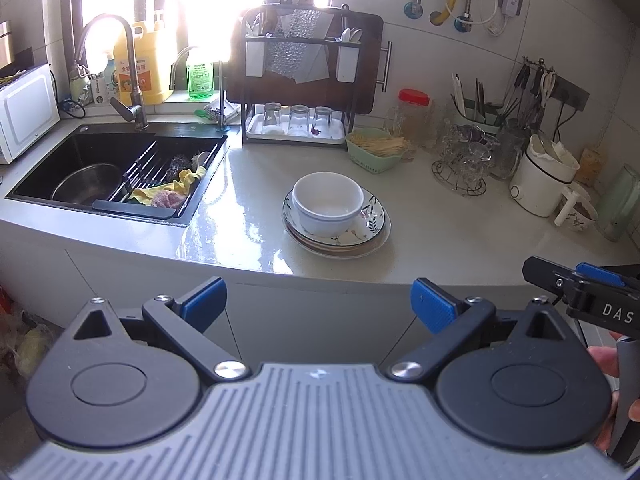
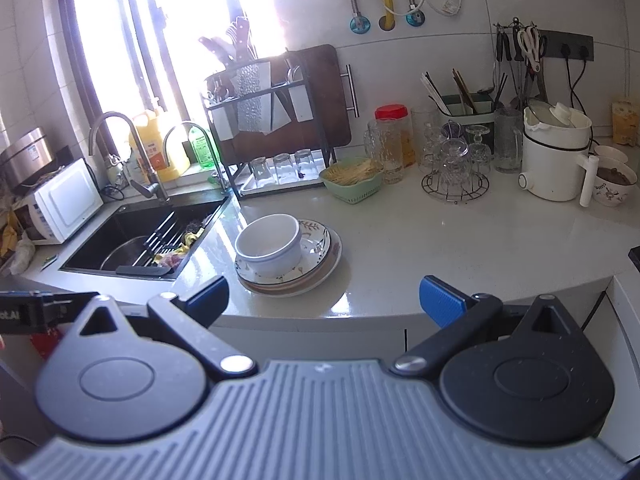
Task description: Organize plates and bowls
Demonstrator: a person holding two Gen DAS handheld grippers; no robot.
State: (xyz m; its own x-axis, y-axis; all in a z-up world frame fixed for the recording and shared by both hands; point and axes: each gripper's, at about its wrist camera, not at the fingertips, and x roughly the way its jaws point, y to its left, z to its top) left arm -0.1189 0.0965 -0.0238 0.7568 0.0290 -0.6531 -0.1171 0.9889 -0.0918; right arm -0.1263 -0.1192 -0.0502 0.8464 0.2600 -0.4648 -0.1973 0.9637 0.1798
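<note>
A white bowl (image 1: 328, 202) sits on a stack of plates (image 1: 370, 234) on the pale countertop, right of the sink. The top plate has a leaf pattern. The same bowl (image 2: 269, 243) and plates (image 2: 320, 258) show in the right wrist view. My left gripper (image 1: 318, 306) is open and empty, held off the counter's front edge, short of the stack. My right gripper (image 2: 323, 298) is open and empty, also in front of the counter edge; it shows at the right of the left wrist view (image 1: 580, 284).
A black sink (image 1: 116, 168) with a metal pot and drain rack lies left of the stack. A dish rack with glasses (image 1: 296, 120) stands behind it. A green basket (image 1: 376, 148), glassware (image 1: 464, 156) and a white kettle (image 1: 540, 176) crowd the back right.
</note>
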